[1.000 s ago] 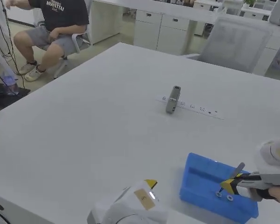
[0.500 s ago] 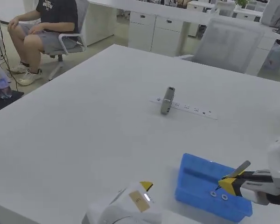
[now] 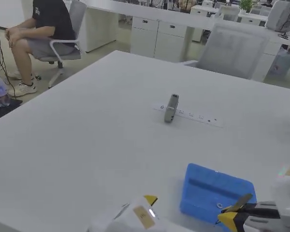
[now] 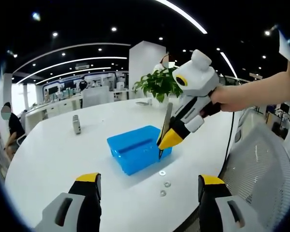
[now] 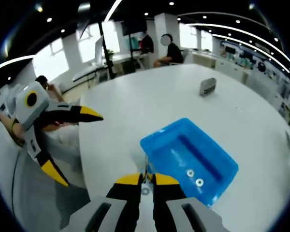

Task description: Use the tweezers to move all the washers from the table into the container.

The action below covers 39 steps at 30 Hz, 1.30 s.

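Observation:
The blue container [image 3: 213,193] stands near the table's front edge, with two washers [image 5: 195,178] lying inside it. Three more washers [image 4: 164,183] lie on the white table [image 3: 87,135] in front of the container [image 4: 135,151]. My right gripper [image 5: 145,180] is shut on thin metal tweezers [image 5: 146,166], whose tips point down at the table just outside the container's [image 5: 188,157] near corner. In the head view this right gripper [image 3: 228,218] and its tweezers [image 3: 239,203] sit by the container's front right. My left gripper [image 4: 150,189] is open and holds nothing, left of the container.
A small grey device [image 3: 171,108] stands on a power strip [image 3: 198,117] at the table's middle. A grey office chair [image 3: 232,48] is behind the table. A person sits on a chair [image 3: 43,34] at the far left. Desks and cabinets line the back.
My right gripper has drawn back with the tweezers from over the container's inside to its near edge. The head camera has shifted. The left gripper stays open.

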Each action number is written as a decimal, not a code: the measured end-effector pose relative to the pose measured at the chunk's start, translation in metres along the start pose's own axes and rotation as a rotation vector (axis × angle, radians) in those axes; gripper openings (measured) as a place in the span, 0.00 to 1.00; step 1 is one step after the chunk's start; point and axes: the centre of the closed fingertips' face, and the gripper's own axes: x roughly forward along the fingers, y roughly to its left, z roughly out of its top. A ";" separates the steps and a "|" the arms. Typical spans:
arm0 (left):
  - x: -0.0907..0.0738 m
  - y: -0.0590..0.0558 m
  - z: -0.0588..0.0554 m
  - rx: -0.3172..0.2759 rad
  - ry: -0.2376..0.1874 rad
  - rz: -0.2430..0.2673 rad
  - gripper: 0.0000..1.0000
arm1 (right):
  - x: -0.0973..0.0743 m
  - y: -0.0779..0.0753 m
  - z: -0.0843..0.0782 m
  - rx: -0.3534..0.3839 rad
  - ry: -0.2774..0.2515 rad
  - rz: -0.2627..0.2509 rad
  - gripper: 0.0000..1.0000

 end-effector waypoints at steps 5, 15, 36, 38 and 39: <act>0.000 0.000 -0.001 0.002 0.006 0.000 0.84 | 0.013 -0.003 -0.019 -0.020 0.050 0.003 0.05; -0.001 0.001 -0.001 0.000 0.006 0.004 0.84 | 0.020 -0.006 -0.026 0.001 0.065 0.002 0.05; 0.000 0.003 -0.003 0.006 0.011 0.010 0.83 | 0.025 -0.009 -0.031 -0.049 0.098 0.003 0.06; 0.000 0.002 -0.003 0.007 0.012 0.009 0.83 | 0.026 -0.010 -0.031 -0.046 0.100 0.006 0.06; 0.001 0.002 -0.003 0.007 0.011 0.009 0.83 | 0.026 -0.010 -0.031 -0.047 0.101 0.007 0.06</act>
